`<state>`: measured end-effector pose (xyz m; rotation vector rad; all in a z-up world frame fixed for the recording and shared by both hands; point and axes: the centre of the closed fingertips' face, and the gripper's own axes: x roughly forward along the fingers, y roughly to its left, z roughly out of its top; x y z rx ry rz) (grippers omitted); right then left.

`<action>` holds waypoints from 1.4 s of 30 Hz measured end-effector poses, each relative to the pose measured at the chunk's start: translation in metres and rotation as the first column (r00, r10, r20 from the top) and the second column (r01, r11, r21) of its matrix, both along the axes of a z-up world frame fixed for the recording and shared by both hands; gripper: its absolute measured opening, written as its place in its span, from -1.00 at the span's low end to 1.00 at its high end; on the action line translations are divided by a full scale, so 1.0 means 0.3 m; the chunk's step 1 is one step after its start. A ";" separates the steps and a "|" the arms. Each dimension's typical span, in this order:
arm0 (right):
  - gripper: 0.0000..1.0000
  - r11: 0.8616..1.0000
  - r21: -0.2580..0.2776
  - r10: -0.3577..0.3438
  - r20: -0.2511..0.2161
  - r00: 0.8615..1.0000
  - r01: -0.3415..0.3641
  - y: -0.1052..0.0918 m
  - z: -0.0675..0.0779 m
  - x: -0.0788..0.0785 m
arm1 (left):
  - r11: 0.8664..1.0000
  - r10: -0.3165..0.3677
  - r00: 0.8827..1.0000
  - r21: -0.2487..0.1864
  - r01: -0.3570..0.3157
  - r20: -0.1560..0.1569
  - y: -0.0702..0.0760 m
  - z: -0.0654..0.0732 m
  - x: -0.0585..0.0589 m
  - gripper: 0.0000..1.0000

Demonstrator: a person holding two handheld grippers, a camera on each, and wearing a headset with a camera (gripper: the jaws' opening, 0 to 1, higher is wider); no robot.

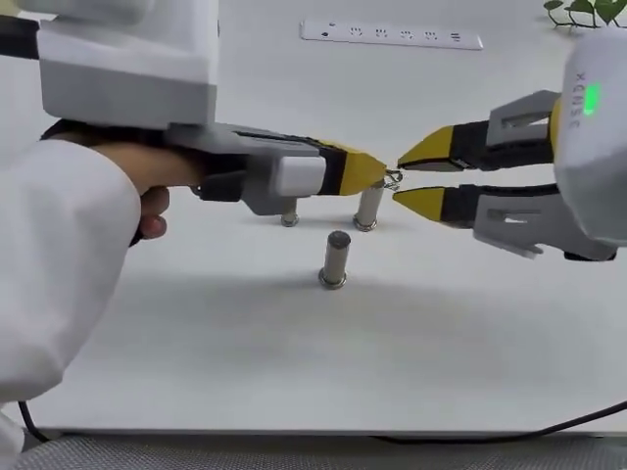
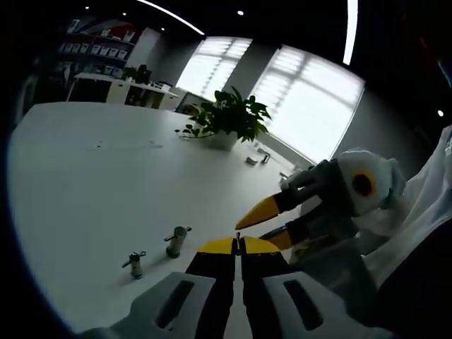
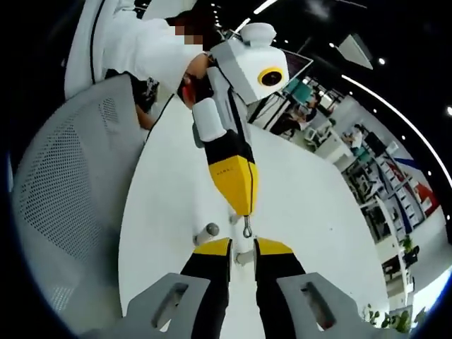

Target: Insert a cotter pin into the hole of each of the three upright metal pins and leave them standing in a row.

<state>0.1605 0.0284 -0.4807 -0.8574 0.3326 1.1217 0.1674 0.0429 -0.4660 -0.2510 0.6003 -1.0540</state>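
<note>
We've got the left gripper (image 1: 381, 173) clamped on the cotter pin (image 1: 393, 179) mid-worktop, just above the metal pins (image 1: 368, 208); right gripper (image 1: 404, 179) gapes around it. Grab it crooked and it drops.

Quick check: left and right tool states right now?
Left tool: closed on a cotter pin.
Right tool: open, gripping nothing.

Three metal pins (image 1: 333, 259) upright; cotter pin (image 1: 392, 179) aloft.
</note>
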 end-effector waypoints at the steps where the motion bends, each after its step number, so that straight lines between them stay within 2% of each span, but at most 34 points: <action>1: -0.85 1.000 0.014 -0.012 -0.022 1.000 0.012 -0.007 -0.007 0.002 | 1.000 0.000 1.000 0.001 0.000 0.004 0.003 0.001 -0.001 -1.00; 2: -0.84 0.999 0.028 -0.023 -0.056 0.998 0.025 -0.017 -0.016 0.002 | 1.000 0.000 1.000 0.004 0.000 0.012 0.008 0.004 -0.001 -1.00; 3: -0.84 0.999 0.034 -0.027 -0.064 0.998 0.029 -0.018 -0.016 0.002 | 1.000 0.000 1.000 0.005 0.000 0.014 0.009 0.005 -0.001 -1.00; 6: -0.80 0.992 0.106 -0.051 -0.160 0.986 0.068 -0.014 -0.016 -0.008 | 0.999 -0.012 0.999 0.034 0.011 0.036 0.018 0.001 -0.004 -1.00; 8: -0.77 0.981 0.170 -0.059 -0.208 0.976 0.096 -0.004 -0.002 -0.005 | 0.999 -0.031 0.998 0.045 0.028 0.053 0.019 0.001 -0.011 -1.00; 9: -0.76 0.974 0.199 -0.058 -0.257 0.965 0.111 0.000 -0.001 -0.009 | 0.998 -0.043 0.997 0.047 0.040 0.064 0.017 0.004 -0.016 -1.00; 10: -0.76 0.970 0.213 -0.054 -0.294 0.954 0.121 -0.018 -0.024 -0.007 | 0.998 -0.049 0.996 0.044 0.046 0.069 0.016 0.007 -0.018 -1.00; 11: -0.75 0.966 0.227 -0.039 -0.347 0.937 0.124 -0.018 -0.036 -0.019 | 0.997 -0.067 0.995 0.040 0.064 0.079 0.013 0.013 -0.026 -1.00; 12: -0.75 0.966 0.228 -0.026 -0.378 0.925 0.120 -0.019 -0.045 -0.033 | 0.997 -0.072 0.991 0.046 0.067 0.111 0.013 0.020 -0.023 -1.00; 13: -0.77 0.963 0.239 -0.023 -0.388 0.921 0.124 -0.019 -0.048 -0.033 | 0.994 -0.098 0.980 0.056 0.089 0.176 0.010 0.038 -0.026 -1.00; 14: -0.77 0.962 0.244 -0.016 -0.388 0.922 0.120 -0.019 -0.048 -0.036 | 0.993 -0.115 0.975 0.057 0.106 0.191 0.008 0.047 -0.036 -1.00; 15: -0.76 0.961 0.253 0.002 -0.409 0.913 0.111 -0.012 -0.042 -0.059 | 0.992 -0.126 0.967 0.051 0.117 0.223 0.005 0.064 -0.043 -1.00; 16: -0.76 0.960 0.257 0.006 -0.414 0.910 0.110 -0.010 -0.040 -0.064 | 0.991 -0.133 0.963 0.054 0.124 0.234 0.005 0.067 -0.046 -1.00; 17: -0.77 0.957 0.273 0.023 -0.424 0.905 0.103 -0.002 -0.033 -0.078 | 0.986 -0.166 0.943 0.078 0.150 0.289 0.008 0.078 -0.055 -1.00; 18: -0.77 0.954 0.282 0.033 -0.436 0.899 0.102 0.004 -0.030 -0.089 | 0.984 -0.174 0.937 0.084 0.156 0.303 0.008 0.080 -0.057 -1.00; 19: -0.77 0.950 0.296 0.049 -0.446 0.893 0.095 0.012 -0.024 -0.099 | 0.978 -0.203 0.919 0.108 0.177 0.339 0.010 0.082 -0.067 -1.00; 22: -0.78 0.945 0.315 0.067 -0.445 0.893 0.086 0.021 -0.011 -0.108 | 0.963 -0.267 0.882 0.151 0.225 0.390 0.013 0.082 -0.091 -1.00; 24: -0.79 0.940 0.330 0.079 -0.451 0.889 0.084 0.029 0.002 -0.113 | 0.948 -0.315 0.839 0.184 0.259 0.443 0.013 0.084 -0.107 -1.00; 25: -0.81 0.938 0.337 0.086 -0.462 0.883 0.086 0.031 0.006 -0.117 | 0.946 -0.321 0.833 0.191 0.262 0.450 0.014 0.083 -0.108 -1.00; 26: -0.82 0.936 0.340 0.089 -0.464 0.881 0.085 0.032 0.008 -0.120 | 0.939 -0.340 0.821 0.207 0.274 0.458 0.014 0.078 -0.115 -1.00; 27: -0.82 0.934 0.347 0.091 -0.459 0.884 0.084 0.035 0.014 -0.120 | 0.936 -0.350 0.824 0.205 0.286 0.446 0.013 0.074 -0.123 -1.00; 30: -0.82 0.929 0.363 0.104 -0.455 0.884 0.078 0.042 0.030 -0.124 | 0.926 -0.376 0.809 0.218 0.309 0.452 0.008 0.065 -0.134 -1.00; 34: -0.85 0.930 0.362 0.120 -0.453 0.883 0.059 0.050 0.040 -0.139 | 0.919 -0.394 0.799 0.225 0.325 0.454 0.001 0.057 -0.140 -1.00; 38: -0.92 0.929 0.366 0.131 -0.462 0.877 0.054 0.061 0.039 -0.151 | 0.913 -0.407 0.796 0.223 0.341 0.447 -0.005 0.054 -0.149 -1.00; 40: -1.00 0.932 0.359 0.134 -0.459 0.878 0.045 0.066 0.035 -0.157 | 0.904 -0.426 0.787 0.232 0.358 0.446 -0.005 0.052 -0.160 -1.00; 42: -1.00 0.936 0.351 0.140 -0.461 0.876 0.035 0.064 0.031 -0.162 | 0.903 -0.430 0.787 0.230 0.364 0.443 -0.006 0.052 -0.165 -1.00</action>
